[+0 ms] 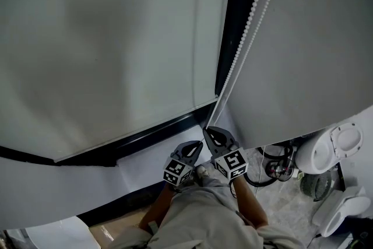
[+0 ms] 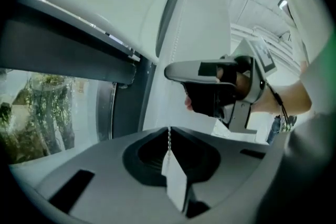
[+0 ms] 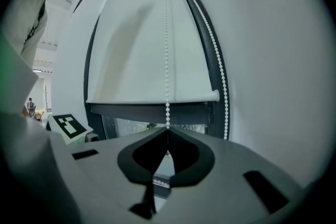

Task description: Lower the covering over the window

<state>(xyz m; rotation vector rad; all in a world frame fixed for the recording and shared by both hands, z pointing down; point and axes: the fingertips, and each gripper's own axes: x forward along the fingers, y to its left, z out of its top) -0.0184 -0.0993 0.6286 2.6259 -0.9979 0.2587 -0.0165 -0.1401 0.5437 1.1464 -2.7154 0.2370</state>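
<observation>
Two claws sit close together low on the blind's cord. The left claw [image 2: 169, 132] is pressed shut on the bead chain [image 3: 167, 60]. A small white piece [image 2: 176, 181] sits in its throat; it may be a chain joiner, but the view is too blurred to say. Just above it, the right claw [image 3: 167, 131] is also clamped tight on the chain, with the beads running straight up out of its tips.

Gripping one above the other, apparently on the same strand, looks like a setup for hand-over-hand hauling, so one claw can hold tension while the other shifts. The return strand [image 3: 219, 81] hangs free along the dark frame to the right, clear of both claws.

Beyond them, the roller blind [image 3: 147, 44] is most of the way down. Its bottom rail [image 3: 152, 96] stops short of the sill, leaving a strip of window glass [image 2: 47, 113] bare, with greenery outside. By my reading, some lowering remains.

No container with contents shows. Down on the floor at the right are a small fan [image 1: 317, 185] and white moulded units [image 1: 338, 148], but nothing can be seen held in them.
</observation>
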